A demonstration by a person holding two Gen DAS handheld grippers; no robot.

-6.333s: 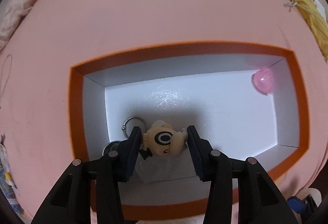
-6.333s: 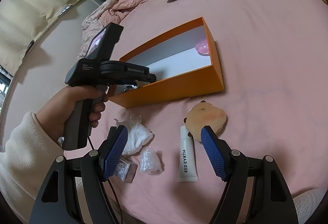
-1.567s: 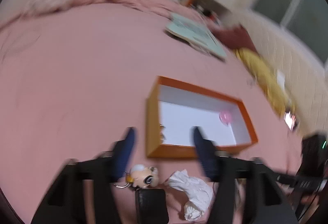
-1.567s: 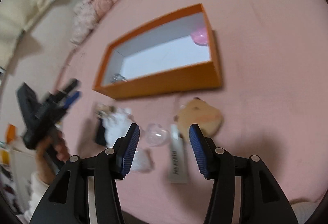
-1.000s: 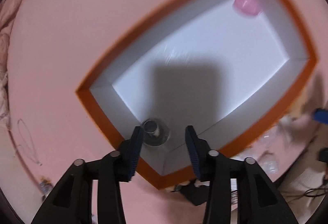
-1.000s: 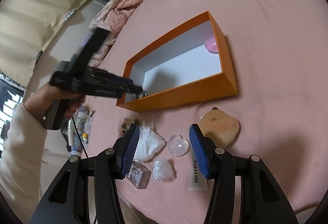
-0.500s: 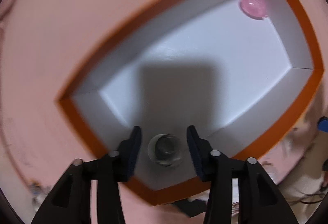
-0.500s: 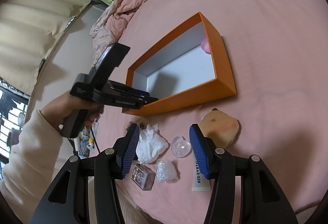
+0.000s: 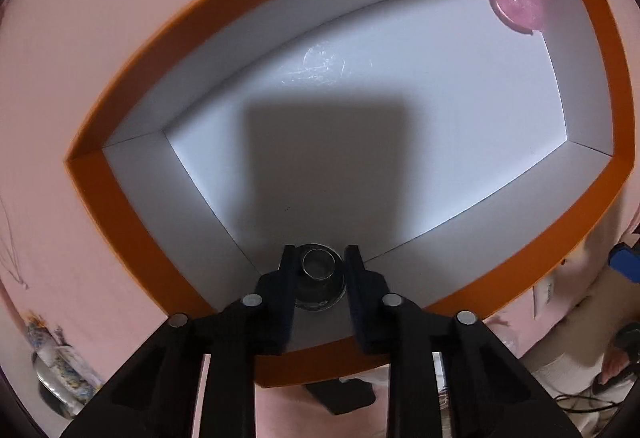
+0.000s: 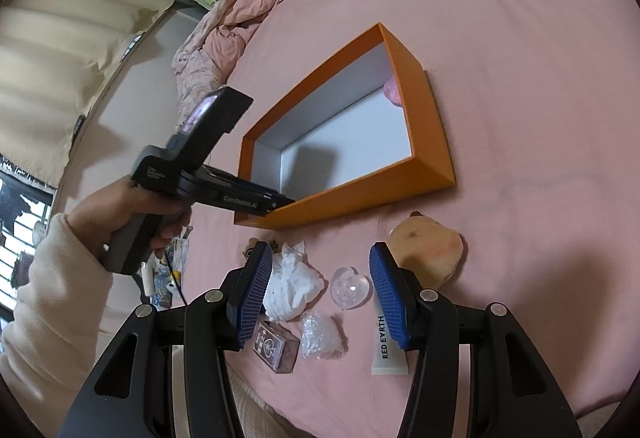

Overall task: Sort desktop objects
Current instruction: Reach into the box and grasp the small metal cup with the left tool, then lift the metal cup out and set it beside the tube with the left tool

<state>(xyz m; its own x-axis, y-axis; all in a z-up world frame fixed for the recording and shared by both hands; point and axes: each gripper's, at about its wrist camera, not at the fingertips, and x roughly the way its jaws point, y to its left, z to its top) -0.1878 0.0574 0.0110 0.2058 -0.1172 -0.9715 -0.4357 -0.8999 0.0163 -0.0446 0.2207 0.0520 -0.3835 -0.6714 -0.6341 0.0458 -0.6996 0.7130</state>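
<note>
1. Small clear glass jar stood in the near corner of the orange box, between the fingers of the left gripper, whose jaws were closing against its sides.
2. Right gripper hung half open and empty over a clear heart-shaped piece, crumpled tissue, a Red Earth tube and a tan plush.
3. A pink ball lay in the box's far corner.
</note>
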